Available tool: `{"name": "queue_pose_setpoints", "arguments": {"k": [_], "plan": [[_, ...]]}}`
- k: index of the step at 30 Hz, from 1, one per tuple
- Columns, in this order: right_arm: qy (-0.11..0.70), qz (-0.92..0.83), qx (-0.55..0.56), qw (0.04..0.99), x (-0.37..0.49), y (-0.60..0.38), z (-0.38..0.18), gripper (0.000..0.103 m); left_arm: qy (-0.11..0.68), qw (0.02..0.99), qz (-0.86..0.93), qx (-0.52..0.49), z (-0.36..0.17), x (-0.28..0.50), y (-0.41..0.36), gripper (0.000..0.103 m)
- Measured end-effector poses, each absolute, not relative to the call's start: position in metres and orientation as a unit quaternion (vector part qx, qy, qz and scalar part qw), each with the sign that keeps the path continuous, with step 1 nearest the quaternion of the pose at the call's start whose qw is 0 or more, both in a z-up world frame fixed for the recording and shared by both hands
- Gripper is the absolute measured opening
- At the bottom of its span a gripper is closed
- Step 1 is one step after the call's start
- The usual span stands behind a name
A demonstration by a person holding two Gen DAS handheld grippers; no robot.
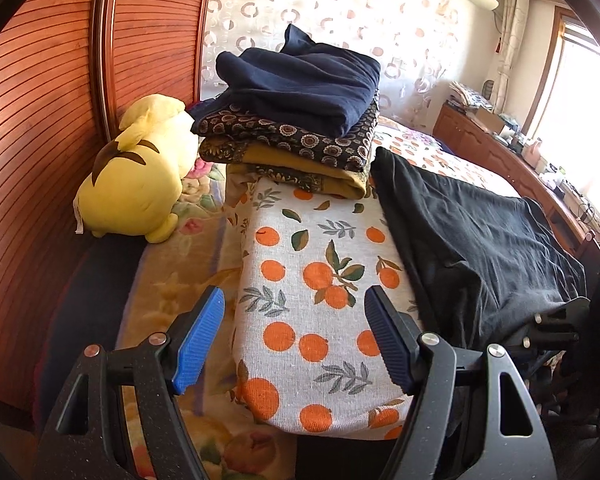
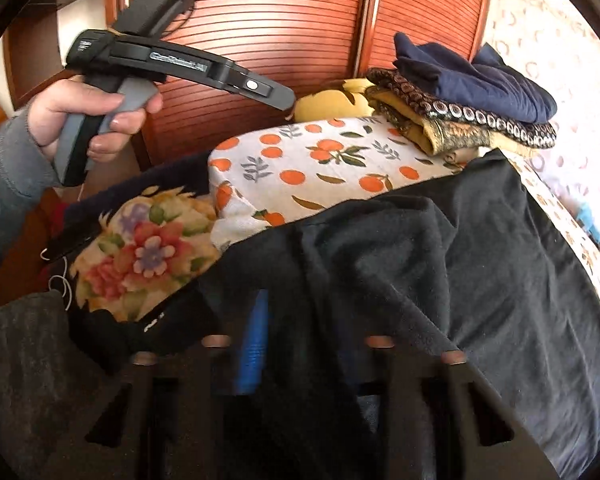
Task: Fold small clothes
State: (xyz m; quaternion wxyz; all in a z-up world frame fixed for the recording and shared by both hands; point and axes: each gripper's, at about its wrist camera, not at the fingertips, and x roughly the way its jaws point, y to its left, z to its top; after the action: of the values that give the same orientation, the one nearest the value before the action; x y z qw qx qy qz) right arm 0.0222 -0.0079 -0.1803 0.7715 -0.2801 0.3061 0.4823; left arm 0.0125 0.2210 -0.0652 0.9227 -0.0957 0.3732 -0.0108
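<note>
The black garment [image 1: 476,240] is lying spread on the bed's orange-print cover [image 1: 312,280], beside a stack of folded clothes [image 1: 300,112]. The left claw [image 1: 296,340] is hanging released, holding nothing. The right claw [image 2: 300,344] is clenching the black cloth, blurred.

Left wrist view: cushion [image 1: 320,280] lies on the bed [image 1: 440,156], lengthwise ahead. Stack of folded clothes [image 1: 296,120] sits on its far end. Plush toy [image 1: 140,176] left of the stack, against the wardrobe [image 1: 40,140]. Garment [image 1: 480,240] spread right of the cushion, overlapping its edge. Dresser [image 1: 500,148] far right.
</note>
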Motion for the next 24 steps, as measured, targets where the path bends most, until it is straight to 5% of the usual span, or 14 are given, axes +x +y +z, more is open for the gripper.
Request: {"name": "queue_pose_setpoints", "arguments": {"k": [24], "plan": [[0.288, 0.457, -0.143, 0.830, 0.029, -0.087, -0.139, 0.004, 0.413, 0.896, -0.115, -0.113, -0.057, 0.144, 0.135, 0.073]]}}
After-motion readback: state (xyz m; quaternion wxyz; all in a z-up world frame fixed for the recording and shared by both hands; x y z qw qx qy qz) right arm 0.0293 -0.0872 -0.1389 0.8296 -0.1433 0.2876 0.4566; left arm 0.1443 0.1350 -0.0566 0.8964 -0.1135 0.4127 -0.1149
